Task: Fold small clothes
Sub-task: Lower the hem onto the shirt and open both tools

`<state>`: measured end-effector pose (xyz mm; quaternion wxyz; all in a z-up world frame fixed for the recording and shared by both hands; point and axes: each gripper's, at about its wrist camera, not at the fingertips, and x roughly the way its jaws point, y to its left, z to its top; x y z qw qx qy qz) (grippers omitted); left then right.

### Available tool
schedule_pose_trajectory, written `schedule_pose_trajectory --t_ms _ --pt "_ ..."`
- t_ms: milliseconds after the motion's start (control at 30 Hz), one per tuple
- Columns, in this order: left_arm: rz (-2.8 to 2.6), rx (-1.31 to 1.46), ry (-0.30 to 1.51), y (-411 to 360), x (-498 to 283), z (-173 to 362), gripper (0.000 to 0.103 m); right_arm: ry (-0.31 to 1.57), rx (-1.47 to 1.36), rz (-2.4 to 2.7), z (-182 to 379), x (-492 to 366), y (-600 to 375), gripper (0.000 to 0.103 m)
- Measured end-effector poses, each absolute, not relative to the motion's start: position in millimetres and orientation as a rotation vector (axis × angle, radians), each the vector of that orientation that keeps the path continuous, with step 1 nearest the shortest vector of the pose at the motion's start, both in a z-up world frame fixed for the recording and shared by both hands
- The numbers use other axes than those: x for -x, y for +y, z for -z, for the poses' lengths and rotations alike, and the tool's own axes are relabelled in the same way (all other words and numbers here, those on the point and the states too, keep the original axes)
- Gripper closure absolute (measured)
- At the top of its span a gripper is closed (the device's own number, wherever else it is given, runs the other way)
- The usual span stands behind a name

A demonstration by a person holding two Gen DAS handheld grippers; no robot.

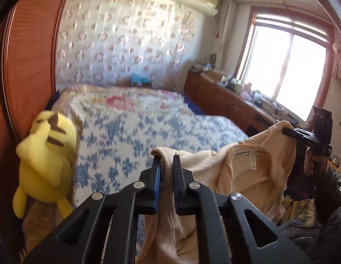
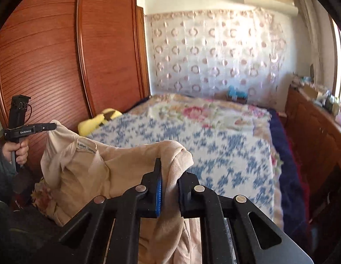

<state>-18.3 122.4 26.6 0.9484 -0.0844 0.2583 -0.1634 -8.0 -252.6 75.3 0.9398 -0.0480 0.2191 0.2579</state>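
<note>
A cream knit top [image 1: 254, 171] hangs in the air between my two grippers, above the near end of the bed. My left gripper [image 1: 167, 160] is shut on one upper corner of the top, and cloth bunches between its pads. In the left wrist view my right gripper [image 1: 287, 131] pinches the other corner at the right. The right wrist view shows my right gripper [image 2: 170, 169] shut on the cream top [image 2: 86, 171], and my left gripper [image 2: 52, 126] holding the far corner at the left. The neck label faces the cameras.
A bed with a blue-and-white floral cover [image 1: 148, 127] lies ahead. A yellow plush toy [image 1: 47, 158] leans at its left side against a wooden wardrobe [image 2: 60, 55]. A low wooden cabinet [image 1: 225, 101] with clutter runs under the window [image 1: 287, 66]. A hand [image 2: 18, 151] grips the left tool.
</note>
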Motion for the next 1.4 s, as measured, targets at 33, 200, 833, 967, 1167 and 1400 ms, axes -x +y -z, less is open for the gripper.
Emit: schedule_pose_trajectory --t_ms 33,200,833,967,1167,1400 --pt "0.333 0.173 0.509 122 20 -33 0.093 0.426 0.103 -0.526 -83 14 -253 0.092" --pt "0.325 0.152 0.368 122 38 -82 0.093 0.326 0.123 -0.53 -124 46 -264 0.092" --pt "0.241 0.055 0.036 139 44 -218 0.093 -0.017 0.253 -0.522 -238 125 -265 0.092" --pt "0.195 0.028 0.026 141 21 -231 0.093 -0.053 0.256 -0.503 -242 115 -264 0.092" --pt "0.147 0.019 0.104 140 -42 -205 0.093 0.024 0.284 -0.44 -215 56 -230 0.092" --pt "0.074 0.006 0.278 137 -178 -109 0.087 0.27 0.267 -0.371 -129 -98 -186 0.092"
